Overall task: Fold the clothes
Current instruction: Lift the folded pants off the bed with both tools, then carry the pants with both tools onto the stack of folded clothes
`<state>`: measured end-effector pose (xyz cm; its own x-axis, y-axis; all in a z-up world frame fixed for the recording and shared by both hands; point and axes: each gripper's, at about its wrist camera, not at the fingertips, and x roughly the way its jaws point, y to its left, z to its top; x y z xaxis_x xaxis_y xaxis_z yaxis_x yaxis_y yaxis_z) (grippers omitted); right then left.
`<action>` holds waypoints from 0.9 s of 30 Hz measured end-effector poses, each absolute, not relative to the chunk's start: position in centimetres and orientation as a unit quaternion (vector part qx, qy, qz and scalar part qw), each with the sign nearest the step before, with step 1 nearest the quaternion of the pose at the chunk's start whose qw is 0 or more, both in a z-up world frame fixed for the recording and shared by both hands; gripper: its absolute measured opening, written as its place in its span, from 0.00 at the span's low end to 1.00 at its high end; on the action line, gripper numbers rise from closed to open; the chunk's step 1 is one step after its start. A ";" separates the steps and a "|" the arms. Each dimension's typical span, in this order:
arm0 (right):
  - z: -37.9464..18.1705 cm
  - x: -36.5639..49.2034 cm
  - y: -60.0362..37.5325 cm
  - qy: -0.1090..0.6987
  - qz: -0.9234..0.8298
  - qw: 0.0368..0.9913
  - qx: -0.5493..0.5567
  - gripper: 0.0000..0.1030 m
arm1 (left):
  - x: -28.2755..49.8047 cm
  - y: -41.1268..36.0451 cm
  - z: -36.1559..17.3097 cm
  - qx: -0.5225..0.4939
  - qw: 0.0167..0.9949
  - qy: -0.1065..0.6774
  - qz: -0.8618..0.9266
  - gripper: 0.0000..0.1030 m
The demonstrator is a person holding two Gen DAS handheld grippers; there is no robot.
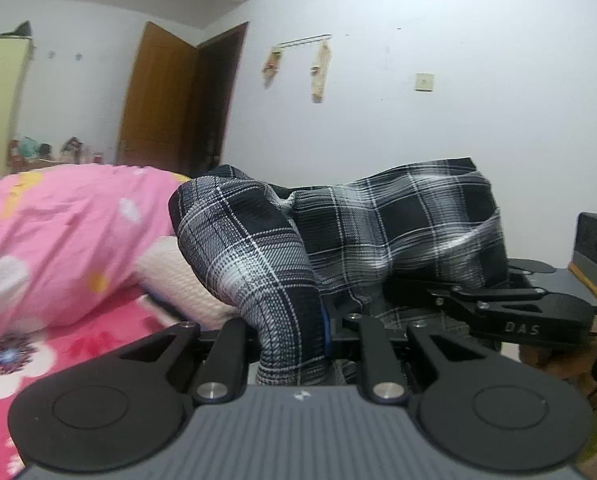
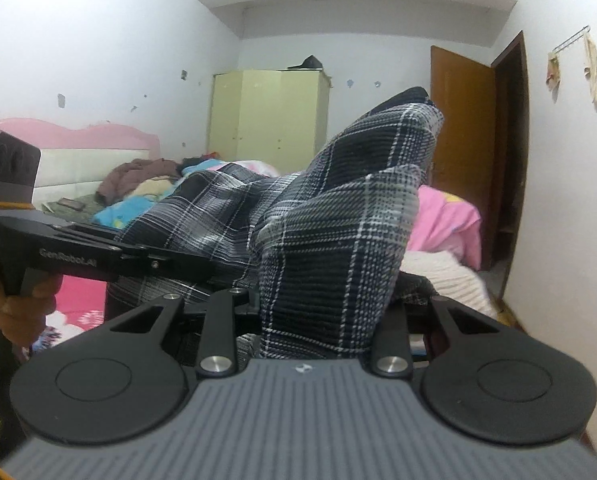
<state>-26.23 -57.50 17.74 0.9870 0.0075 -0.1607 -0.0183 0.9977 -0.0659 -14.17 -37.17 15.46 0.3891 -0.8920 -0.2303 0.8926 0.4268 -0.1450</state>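
A black-and-white plaid garment (image 1: 398,232) hangs bunched in the air between both grippers. My left gripper (image 1: 298,320) is shut on a fold of it, and the cloth covers the fingertips. The right gripper (image 1: 438,296) comes in from the right side of the left wrist view, gripping the same cloth. In the right wrist view the plaid garment (image 2: 330,248) rises in a peak from my right gripper (image 2: 322,300), which is shut on it. The left gripper (image 2: 194,266) reaches in from the left, held by a hand (image 2: 14,304).
Below lies a bed with a pink flowered sheet (image 1: 58,352) and a pink quilt (image 1: 66,232). A white knitted cloth (image 1: 178,280) lies beside the plaid. Clothes are heaped near the headboard (image 2: 74,140). A green wardrobe (image 2: 266,116) and an open brown door (image 2: 466,128) stand behind.
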 end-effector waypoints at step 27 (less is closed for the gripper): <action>1.4 -7.5 -73.0 0.338 0.050 0.939 0.029 0.32 | 7.5 -51.7 -5.6 -0.075 0.758 0.401 -0.509 0.17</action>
<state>-7.52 -72.96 1.38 0.7665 0.1143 -0.6320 -0.0747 0.9932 0.0891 7.50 -51.66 -5.64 0.1603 -0.8316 -0.5317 0.7105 0.4712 -0.5227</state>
